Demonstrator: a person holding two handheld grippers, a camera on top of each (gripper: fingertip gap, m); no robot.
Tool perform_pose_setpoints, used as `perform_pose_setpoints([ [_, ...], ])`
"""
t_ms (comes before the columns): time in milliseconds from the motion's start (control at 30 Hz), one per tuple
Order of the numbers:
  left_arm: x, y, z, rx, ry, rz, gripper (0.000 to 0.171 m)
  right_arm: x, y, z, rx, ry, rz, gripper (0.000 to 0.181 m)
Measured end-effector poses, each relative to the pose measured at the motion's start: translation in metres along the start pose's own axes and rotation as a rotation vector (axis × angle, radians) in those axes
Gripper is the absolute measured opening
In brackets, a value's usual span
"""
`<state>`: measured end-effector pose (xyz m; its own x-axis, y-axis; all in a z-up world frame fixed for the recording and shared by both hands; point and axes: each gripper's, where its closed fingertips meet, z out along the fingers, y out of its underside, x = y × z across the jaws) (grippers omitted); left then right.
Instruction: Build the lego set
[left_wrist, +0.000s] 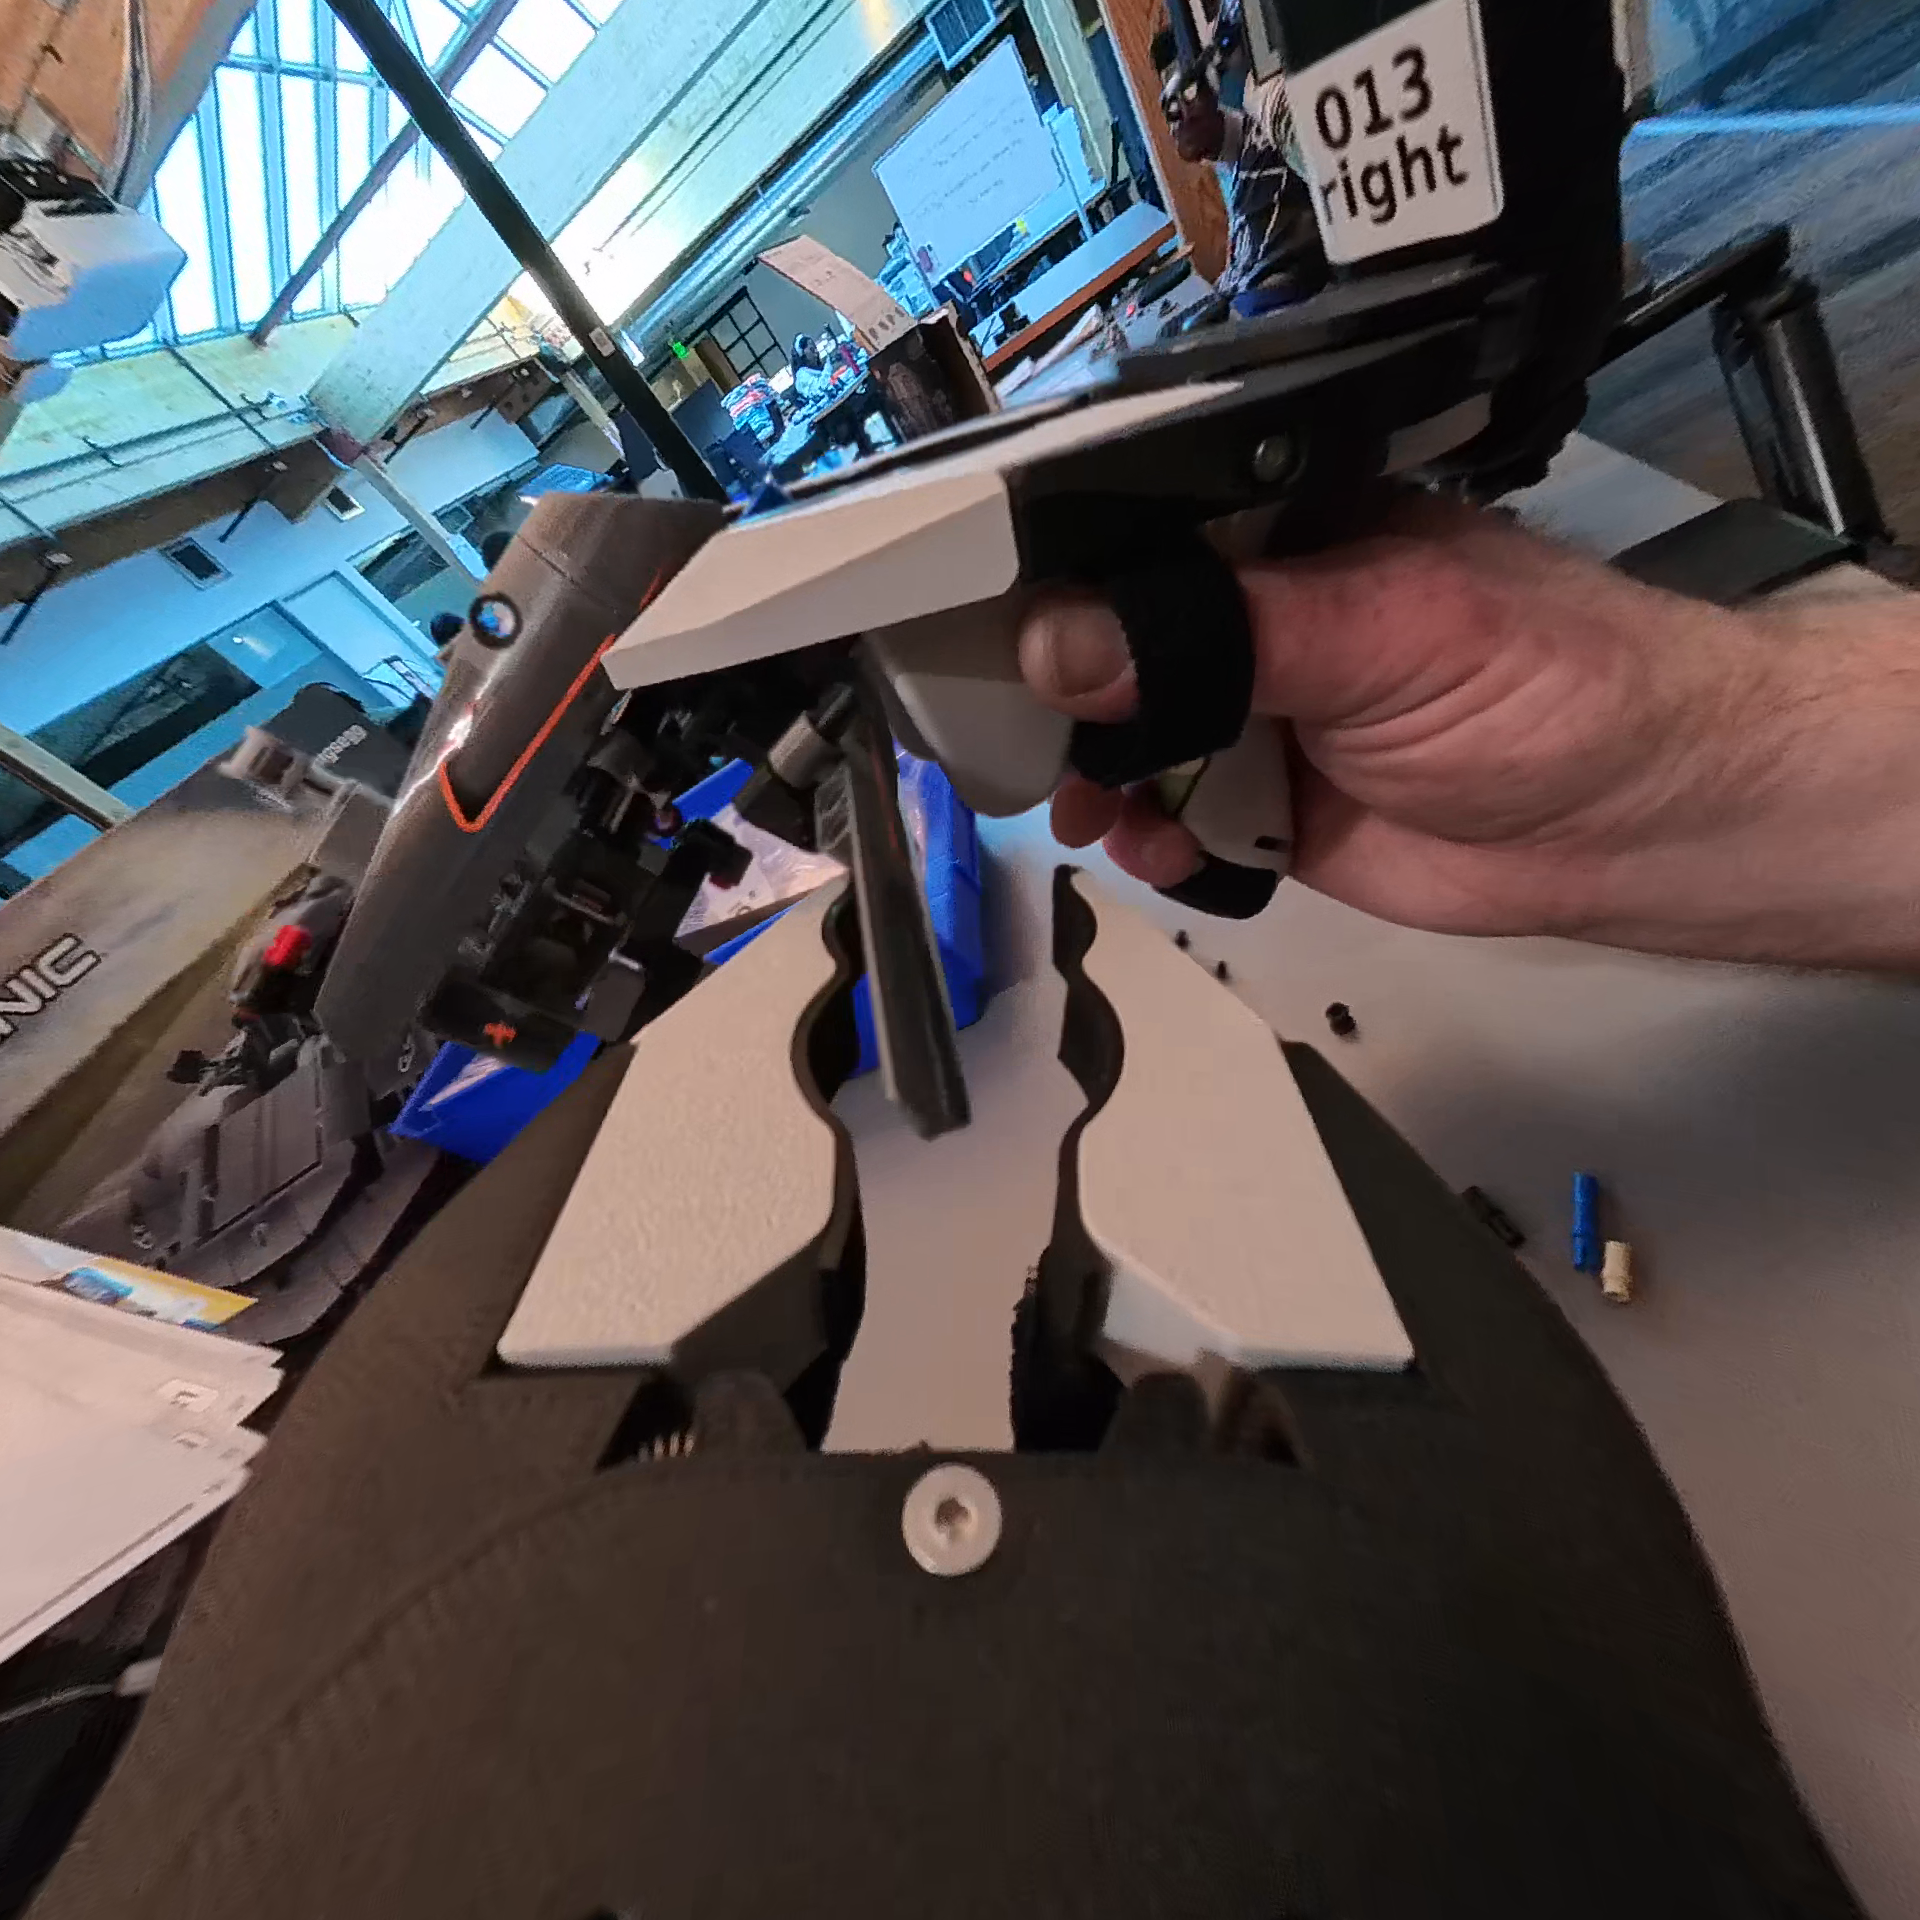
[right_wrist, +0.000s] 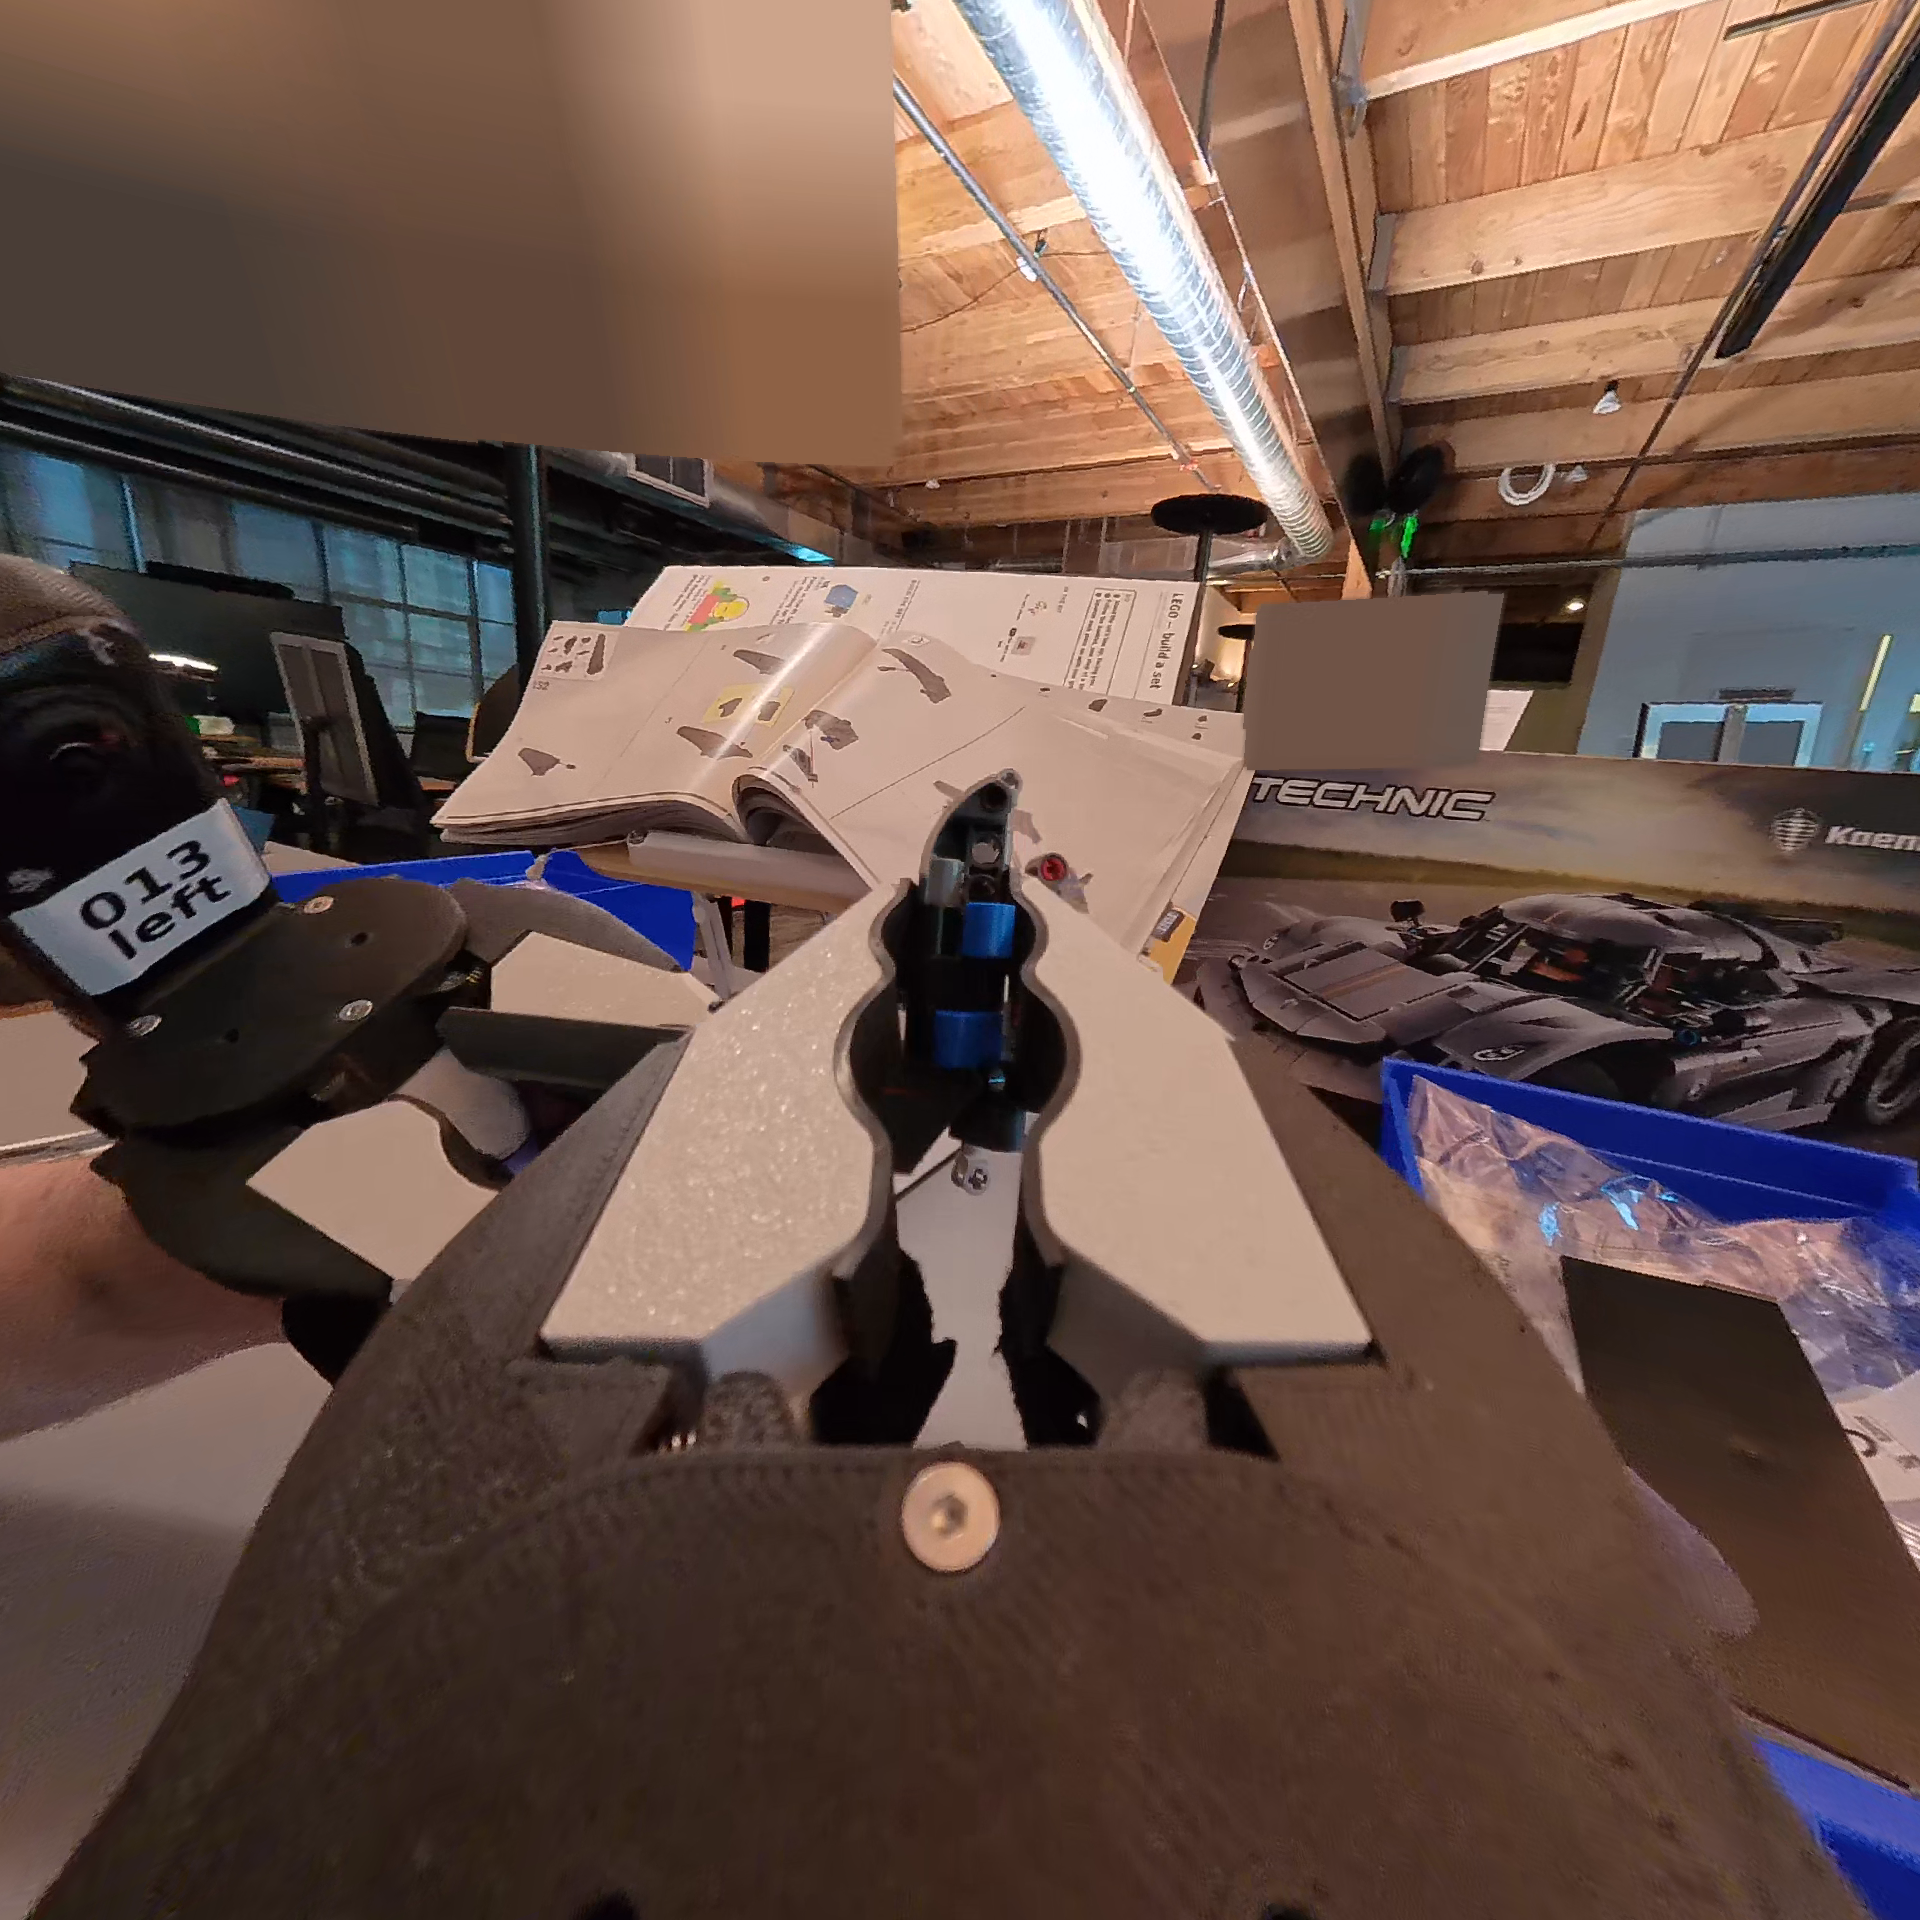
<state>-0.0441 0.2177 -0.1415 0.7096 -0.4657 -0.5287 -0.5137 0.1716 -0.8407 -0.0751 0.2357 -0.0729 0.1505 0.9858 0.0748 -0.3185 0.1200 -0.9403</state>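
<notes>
White table (left_wrist: 1558, 1091): left tongs (left_wrist: 951, 1049) apart, empty; only right view shows right tongs (right_wrist: 961, 997) clamped on lego assembly (right_wrist: 971, 935).

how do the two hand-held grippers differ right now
The right hand-held gripper is shut on the dark lego assembly with blue pins; the left hand-held gripper is open and holds nothing. The right one is lifted off the table; the left one points low over the white table. Both have white fingers on black bodies.
</notes>
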Motion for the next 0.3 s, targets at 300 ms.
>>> perform_pose_setpoints([
  [300, 0.0011, -0.0085, -0.0045, 0.051, 0.062, -0.093, 0.029, -0.0022, 0.0022, 0.0013, -0.007, -0.014, 0.004, 0.013],
])
